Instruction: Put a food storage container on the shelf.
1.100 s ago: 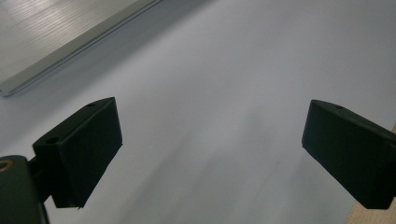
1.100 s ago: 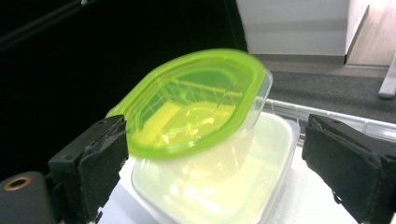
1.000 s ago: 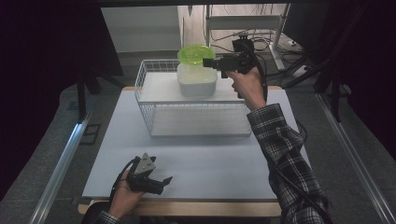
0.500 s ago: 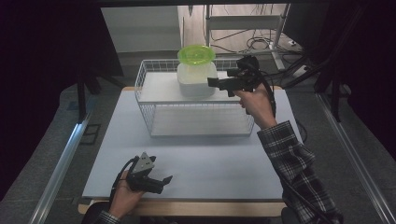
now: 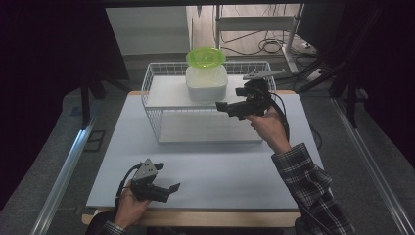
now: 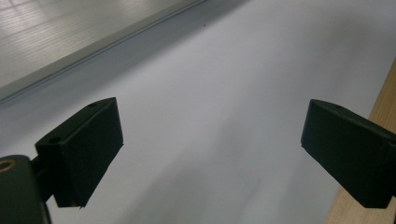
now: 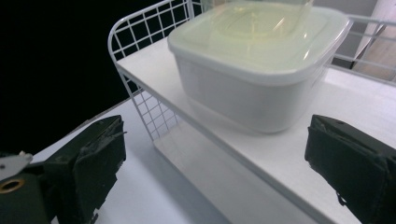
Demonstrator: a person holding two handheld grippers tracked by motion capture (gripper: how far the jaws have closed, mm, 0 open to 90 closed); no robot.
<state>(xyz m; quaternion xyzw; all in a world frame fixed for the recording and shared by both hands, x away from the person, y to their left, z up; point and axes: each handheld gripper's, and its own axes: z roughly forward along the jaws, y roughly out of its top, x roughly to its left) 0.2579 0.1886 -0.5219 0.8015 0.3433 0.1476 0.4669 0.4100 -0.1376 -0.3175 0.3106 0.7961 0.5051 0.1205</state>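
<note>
1. High view: the white lidded container (image 5: pixel 206 83) sits on the upper shelf of the wire rack (image 5: pixel 161 128) at the far side of the counter (image 5: pixel 220 171), with a green bowl (image 5: pixel 206 57) stacked on its lid. The right hand-held gripper (image 5: pixel 222 106) hovers just beside the container, jaws spread, holding nothing. Risk here — a nudge against the container's side could tip the bowl off, since it merely rests on top.
2. Left gripper view: the left hand-held gripper (image 6: pixel 210 154) is open and empty over bare counter (image 6: pixel 224 93) near the wooden front edge, well apart from the rack. It gives no support, so if the container slides, nothing steadies it.
3. Right gripper view: the container (image 7: pixel 252 70) fills the gap ahead of the wide-open jaws, and the rack's wire wall (image 7: pixel 144 32) stands close on one side. One jaw could snag that wire on the way in — or a low grip could squeeze the smooth wall and let the container slip.
</note>
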